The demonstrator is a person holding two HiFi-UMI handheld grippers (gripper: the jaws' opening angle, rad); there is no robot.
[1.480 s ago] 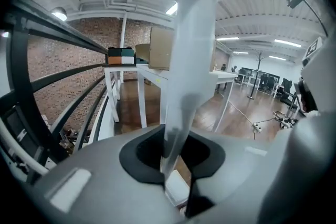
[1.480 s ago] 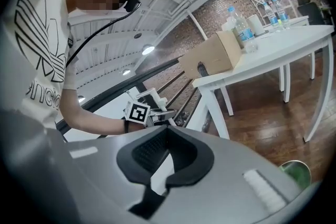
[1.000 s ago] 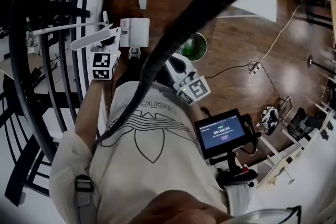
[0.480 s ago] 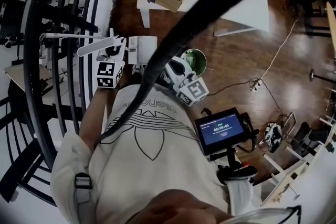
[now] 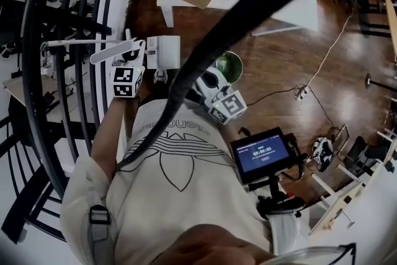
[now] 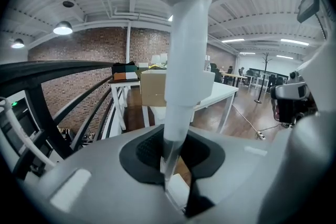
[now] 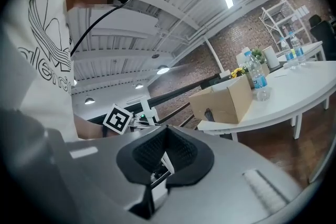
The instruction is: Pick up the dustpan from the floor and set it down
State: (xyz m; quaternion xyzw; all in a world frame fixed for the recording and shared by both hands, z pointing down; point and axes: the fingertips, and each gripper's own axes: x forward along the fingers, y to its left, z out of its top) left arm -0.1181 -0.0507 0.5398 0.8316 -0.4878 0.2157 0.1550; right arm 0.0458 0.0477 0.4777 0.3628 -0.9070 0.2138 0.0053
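The left tongs (image 6: 174, 165) clamp a white plastic dustpan (image 6: 186, 60) by its smooth handle, which rises from their jaws, while the right tongs (image 7: 157, 171) alongside are closed and empty.

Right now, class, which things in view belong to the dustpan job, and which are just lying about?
In the job: dustpan, its handle clamped in the left gripper.
Lying about: cardboard box, water bottles, white table, green bin, floor cable.
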